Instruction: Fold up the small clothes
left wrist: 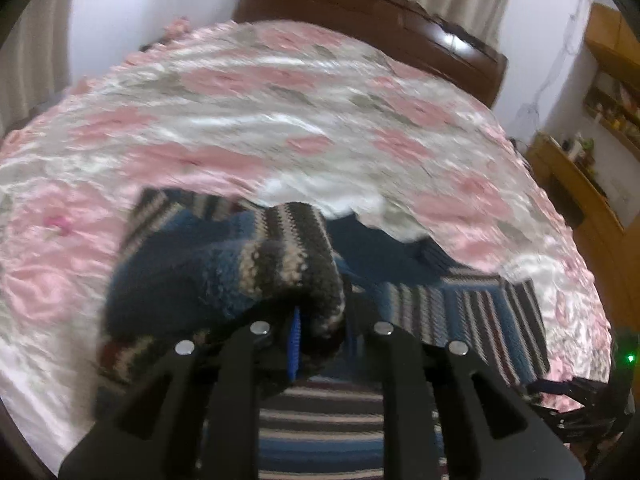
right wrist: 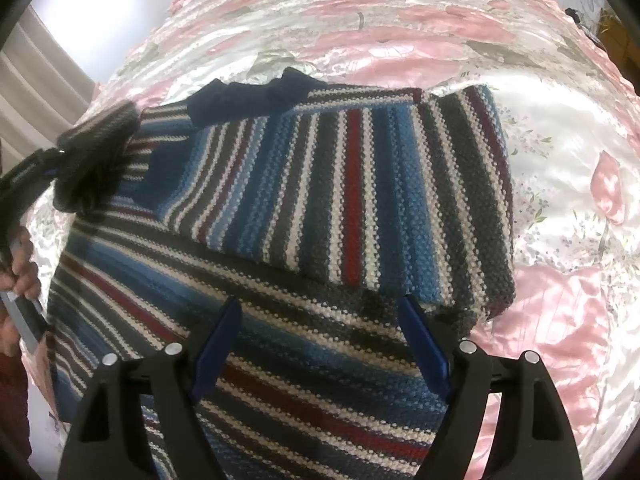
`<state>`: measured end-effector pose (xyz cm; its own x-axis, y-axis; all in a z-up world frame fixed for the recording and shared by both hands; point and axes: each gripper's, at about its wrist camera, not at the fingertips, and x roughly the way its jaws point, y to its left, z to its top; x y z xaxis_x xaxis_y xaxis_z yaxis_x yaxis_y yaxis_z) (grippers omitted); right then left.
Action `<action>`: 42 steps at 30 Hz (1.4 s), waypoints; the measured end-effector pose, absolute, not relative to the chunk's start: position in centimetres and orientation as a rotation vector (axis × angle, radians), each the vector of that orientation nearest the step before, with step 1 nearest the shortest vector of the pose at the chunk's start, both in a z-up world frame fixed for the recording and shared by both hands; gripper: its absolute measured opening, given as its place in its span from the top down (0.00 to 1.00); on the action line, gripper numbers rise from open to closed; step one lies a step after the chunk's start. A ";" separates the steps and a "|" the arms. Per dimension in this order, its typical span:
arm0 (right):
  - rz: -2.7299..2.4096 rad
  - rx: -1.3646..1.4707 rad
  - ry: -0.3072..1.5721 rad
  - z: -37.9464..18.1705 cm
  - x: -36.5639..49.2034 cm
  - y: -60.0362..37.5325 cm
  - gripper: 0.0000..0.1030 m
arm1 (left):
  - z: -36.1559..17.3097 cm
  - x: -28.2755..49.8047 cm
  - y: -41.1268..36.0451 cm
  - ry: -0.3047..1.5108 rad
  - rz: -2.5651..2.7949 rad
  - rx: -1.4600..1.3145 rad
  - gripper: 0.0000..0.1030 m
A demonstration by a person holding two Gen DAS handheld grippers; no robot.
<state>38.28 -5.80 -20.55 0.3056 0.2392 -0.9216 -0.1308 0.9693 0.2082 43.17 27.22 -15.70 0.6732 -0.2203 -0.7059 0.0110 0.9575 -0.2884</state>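
Observation:
A knitted sweater [right wrist: 304, 380] striped in blue, white, grey and red lies flat on the bed. One sleeve [right wrist: 360, 200] is folded across its body, and the dark navy collar [right wrist: 248, 100] is at the far edge. My left gripper [left wrist: 320, 340] is shut on the other sleeve's striped cuff [left wrist: 296, 264], which is lifted above the sweater [left wrist: 460, 312]. In the right wrist view that left gripper [right wrist: 52, 168] holds the cuff [right wrist: 96, 152] at the far left. My right gripper [right wrist: 320, 340] hovers open over the sweater's body with nothing between its blue pads [right wrist: 216, 344].
The bed is covered by a shiny pink and white floral cover [left wrist: 280, 120]. Behind it are a dark wooden headboard [left wrist: 360, 20] and curtains. Wooden shelves [left wrist: 600, 120] stand at the right. A hand [right wrist: 20, 272] holds the left gripper's handle.

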 end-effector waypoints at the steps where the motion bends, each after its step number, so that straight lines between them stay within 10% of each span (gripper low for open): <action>1: 0.247 0.107 1.241 -20.8 38.3 -5.8 0.21 | -16.1 43.3 26.7 0.838 -0.141 -0.272 0.81; 14: 0.219 0.143 1.310 -24.0 39.2 -5.7 0.21 | -23.4 43.9 23.7 1.017 -0.171 -0.235 0.71; 18: 0.221 0.144 1.323 -24.1 39.4 -5.7 0.21 | -21.2 41.6 24.8 1.028 -0.264 -0.245 0.32; 42: 0.508 -0.111 1.226 -18.2 45.2 16.3 0.25 | -20.8 44.7 39.2 1.129 0.088 -0.236 0.28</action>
